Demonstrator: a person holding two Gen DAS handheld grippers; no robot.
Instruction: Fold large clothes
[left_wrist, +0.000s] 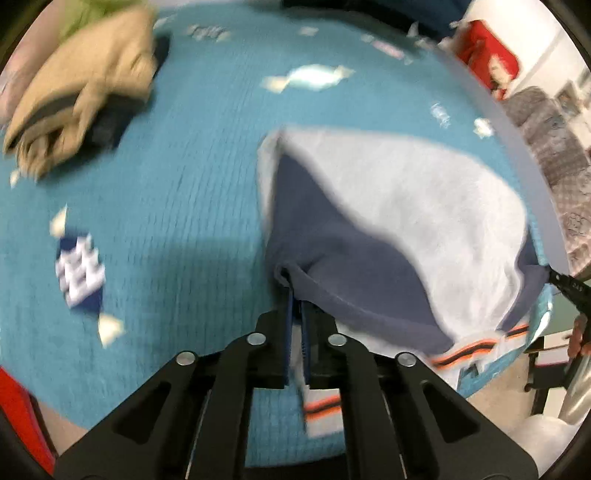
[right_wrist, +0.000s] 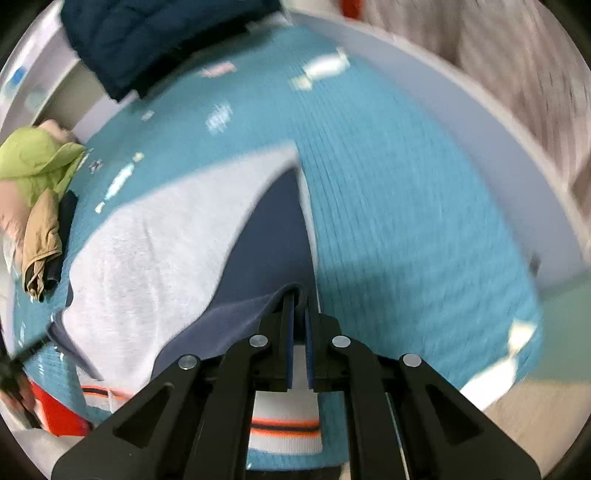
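Both jaws are clamped on the navy edge of the sweatshirt (left_wrist: 406, 192): left gripper (left_wrist: 295, 295) at one corner, right gripper (right_wrist: 299, 295) at the other. Its grey body, blurred, seems to trail ahead across the teal bed (left_wrist: 177, 177), long axis spanning between them.

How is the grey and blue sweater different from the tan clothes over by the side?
The sweater is pale grey with navy parts, while the tan clothes are beige. The sweater is held up at two corners by the left gripper and right gripper; the tan clothes lie bunched, untouched. Both are over the teal blanket.
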